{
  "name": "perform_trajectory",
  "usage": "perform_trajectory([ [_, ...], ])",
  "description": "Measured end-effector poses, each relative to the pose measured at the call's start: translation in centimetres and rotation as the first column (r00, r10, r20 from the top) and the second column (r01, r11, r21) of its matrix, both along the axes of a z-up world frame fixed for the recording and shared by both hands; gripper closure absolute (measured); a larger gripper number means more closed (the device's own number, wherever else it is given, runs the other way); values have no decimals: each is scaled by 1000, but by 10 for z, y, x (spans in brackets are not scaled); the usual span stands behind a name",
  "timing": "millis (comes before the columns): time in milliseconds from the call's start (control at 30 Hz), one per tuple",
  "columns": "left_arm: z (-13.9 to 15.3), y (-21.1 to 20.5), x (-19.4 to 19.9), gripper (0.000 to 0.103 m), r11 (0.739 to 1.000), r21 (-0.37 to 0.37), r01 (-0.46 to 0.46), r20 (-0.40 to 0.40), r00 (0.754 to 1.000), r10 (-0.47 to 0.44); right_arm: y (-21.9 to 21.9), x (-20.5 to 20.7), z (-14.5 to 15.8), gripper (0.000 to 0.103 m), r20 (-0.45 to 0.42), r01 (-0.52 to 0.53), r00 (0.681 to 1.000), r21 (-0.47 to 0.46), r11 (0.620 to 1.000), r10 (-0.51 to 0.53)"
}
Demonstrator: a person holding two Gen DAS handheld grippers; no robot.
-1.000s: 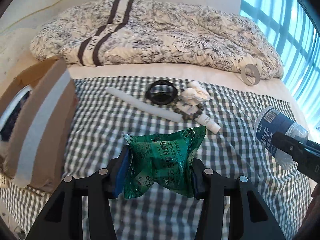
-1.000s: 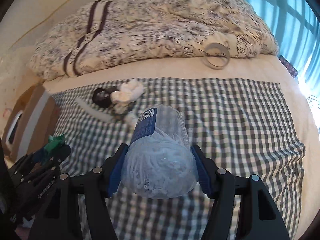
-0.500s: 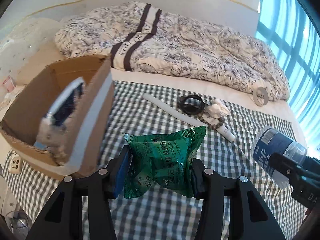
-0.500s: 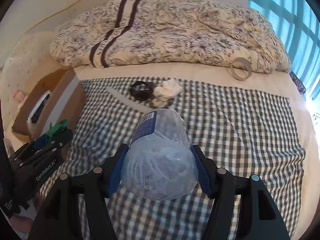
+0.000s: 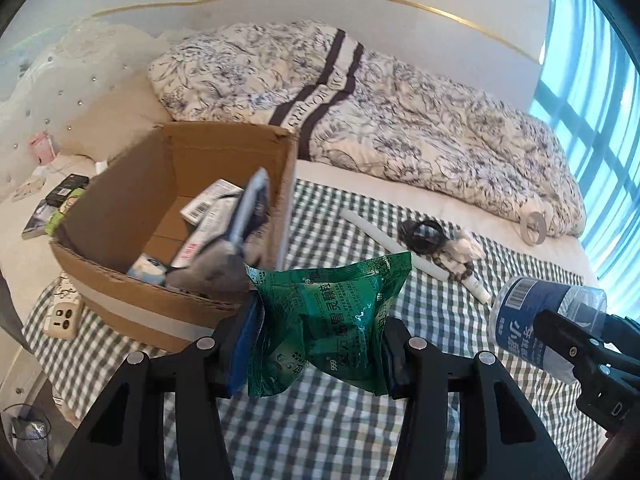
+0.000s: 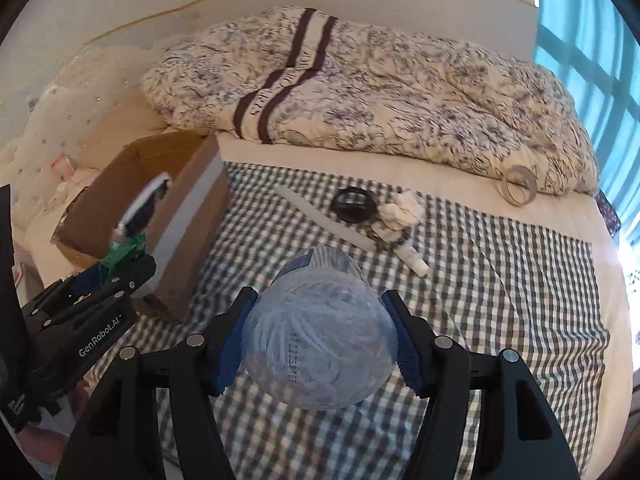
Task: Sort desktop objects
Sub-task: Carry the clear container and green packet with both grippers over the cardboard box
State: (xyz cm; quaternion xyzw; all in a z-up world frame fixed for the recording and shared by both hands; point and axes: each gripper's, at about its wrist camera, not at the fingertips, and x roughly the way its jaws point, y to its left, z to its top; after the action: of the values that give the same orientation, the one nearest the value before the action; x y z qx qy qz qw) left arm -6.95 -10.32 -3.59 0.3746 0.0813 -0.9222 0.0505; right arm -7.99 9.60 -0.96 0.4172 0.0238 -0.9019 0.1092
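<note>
Cardboard box (image 5: pixel 168 216) now nearer | left jaws pinching green packet (image 5: pixel 328 316) | right jaws pinching clear jar (image 6: pixel 320 344)

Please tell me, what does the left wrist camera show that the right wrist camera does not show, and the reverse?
Only the left wrist view looks down into the cardboard box, showing the packets and grey cloth inside, the printed front of the green packet in the left gripper, and a white power strip beside the box.

Only the right wrist view shows the round bottom of the clear jar in the right gripper.

Both show the checked cloth, the white stick, the black ring and the patterned duvet.
</note>
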Motion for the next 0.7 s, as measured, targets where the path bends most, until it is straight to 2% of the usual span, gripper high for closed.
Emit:
perform_trajectory([
  [200,11,-24,12,52,1000,5,-30,-14,999,30,-23,4,11,40,-18,-27,999,-5,1000,27],
  [500,33,-72,31,52,995,-25,-98,-42,994,97,-69,6,19,40,-28,-93,995,-33,995,92],
  [700,38,-92,34,52,992,-12,-122,-53,991,122,-89,8,25,40,-38,-123,992,-26,992,122],
])
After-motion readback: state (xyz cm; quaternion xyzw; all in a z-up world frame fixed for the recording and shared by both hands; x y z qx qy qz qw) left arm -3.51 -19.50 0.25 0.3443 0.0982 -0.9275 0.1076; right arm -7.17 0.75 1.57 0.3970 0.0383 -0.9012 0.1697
